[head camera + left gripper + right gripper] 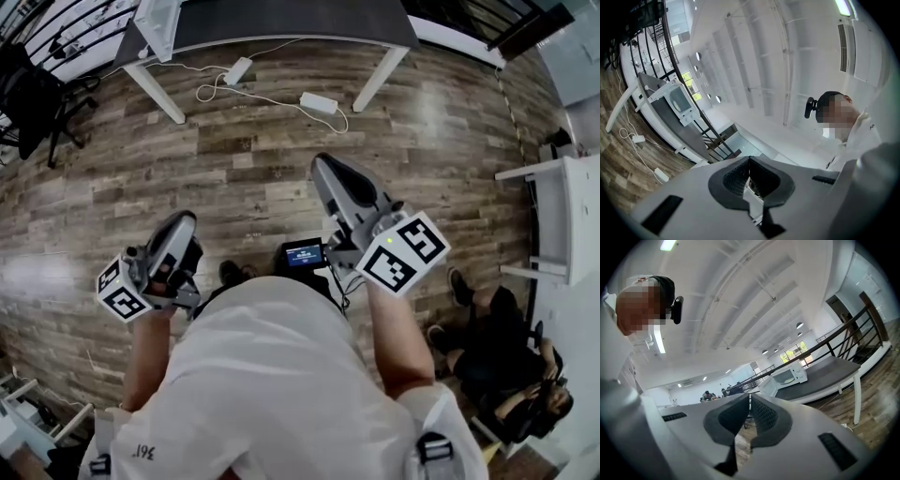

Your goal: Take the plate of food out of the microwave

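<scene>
wood-plank floor [281, 150] fills the head view below me. at its far edge stands a table [309, 23] with a dark top and white legs. the microwave [159, 23] sits on the left end of that table top. the plate of food cannot be made out in any view, so i cannot tell whether it is inside the microwave.

left tool [180, 223]: held in my left hand, pointing toward the table and well apart from it. in the left gripper view its two jaws are pressed together with nothing between the pads. that view shows the microwave [678, 101] far off to the left, on the table.

right tool [323, 167]: held in my right hand, pointing the same way. its tip lies nearer the table than the left tool's, but also well apart from it. in the right gripper view its jaws are closed against each other and hold nothing. the microwave [788, 376] appears beyond them, to the right.

two white power adapters [319, 101] lie on the floor under the table with their cables. a small screen [304, 253] sits between the two tools, close to my body. a person [506, 361] in dark clothes sits at the right.
</scene>
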